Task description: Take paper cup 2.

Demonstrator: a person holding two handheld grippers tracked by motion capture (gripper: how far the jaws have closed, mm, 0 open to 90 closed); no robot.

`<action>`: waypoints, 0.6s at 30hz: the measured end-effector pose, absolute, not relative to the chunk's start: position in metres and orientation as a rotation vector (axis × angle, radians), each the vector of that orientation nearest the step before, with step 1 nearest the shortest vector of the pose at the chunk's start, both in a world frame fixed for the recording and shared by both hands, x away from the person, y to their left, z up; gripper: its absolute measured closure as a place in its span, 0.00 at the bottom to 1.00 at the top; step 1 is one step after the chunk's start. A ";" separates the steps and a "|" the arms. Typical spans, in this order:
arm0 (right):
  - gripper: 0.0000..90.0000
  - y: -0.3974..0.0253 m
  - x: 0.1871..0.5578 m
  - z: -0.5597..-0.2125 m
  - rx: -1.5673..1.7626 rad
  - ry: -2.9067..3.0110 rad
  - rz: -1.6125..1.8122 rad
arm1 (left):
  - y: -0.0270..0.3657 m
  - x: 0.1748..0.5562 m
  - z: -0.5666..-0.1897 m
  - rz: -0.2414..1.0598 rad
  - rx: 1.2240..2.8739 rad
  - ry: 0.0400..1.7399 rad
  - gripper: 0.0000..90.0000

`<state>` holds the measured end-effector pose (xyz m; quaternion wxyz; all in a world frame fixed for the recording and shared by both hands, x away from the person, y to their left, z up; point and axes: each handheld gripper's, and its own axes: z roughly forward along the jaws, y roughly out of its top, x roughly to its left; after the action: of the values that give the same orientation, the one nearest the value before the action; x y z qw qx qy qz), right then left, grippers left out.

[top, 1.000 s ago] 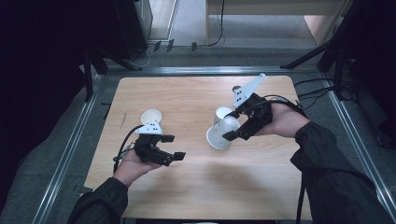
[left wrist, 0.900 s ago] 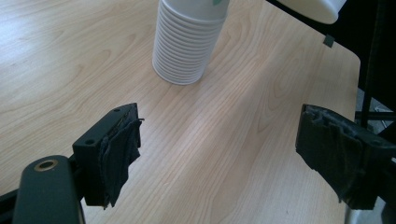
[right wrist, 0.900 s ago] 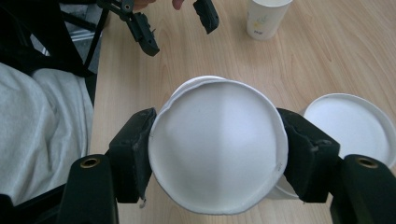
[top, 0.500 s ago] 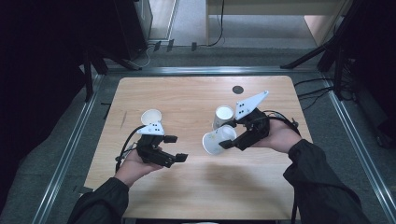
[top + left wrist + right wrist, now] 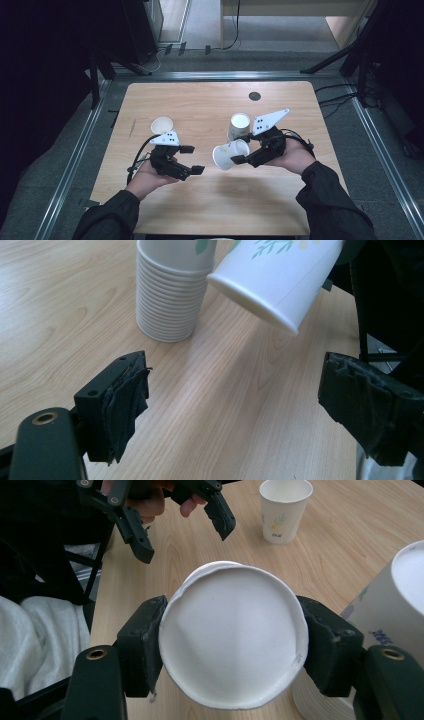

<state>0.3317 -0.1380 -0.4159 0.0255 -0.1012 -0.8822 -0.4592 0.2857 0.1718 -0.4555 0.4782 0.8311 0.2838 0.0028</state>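
A white paper cup (image 5: pixel 230 154) lies tilted on its side in the air, and my right gripper (image 5: pixel 239 152) is shut on its body. In the right gripper view the cup's base (image 5: pixel 232 640) faces the camera, squeezed between both pads. A stack of paper cups (image 5: pixel 239 125) stands upright just behind it, and its ribbed rims (image 5: pixel 172 300) show in the left gripper view. My left gripper (image 5: pixel 193 160) stands open and empty, pointing at the held cup (image 5: pixel 280 280). A single upright cup (image 5: pixel 161 125) stands behind the left hand.
A small dark round disc (image 5: pixel 254 96) sits near the wooden table's (image 5: pixel 200 100) far edge. Metal rails border the table on the left and right. The single cup (image 5: pixel 282 510) has a small plant print.
My right gripper has carried the cup forward and left, away from the stack and toward the left gripper. The left gripper has shifted slightly right and stays open.
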 end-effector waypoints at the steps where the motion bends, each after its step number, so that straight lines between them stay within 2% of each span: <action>1: 0.38 -0.138 0.331 -0.418 -0.320 -2.718 -1.423 | 0.171 0.286 -0.456 0.006 2.029 0.688 0.14; 18: 0.39 -0.135 0.329 -0.441 -0.380 -2.531 -1.626 | 0.165 0.291 -0.456 -0.057 1.992 0.651 0.14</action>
<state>0.3290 -0.1351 -0.4405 0.0548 -0.1251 -0.8334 -0.5356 0.2905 0.1649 -0.4555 0.4991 0.8234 0.2692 -0.0236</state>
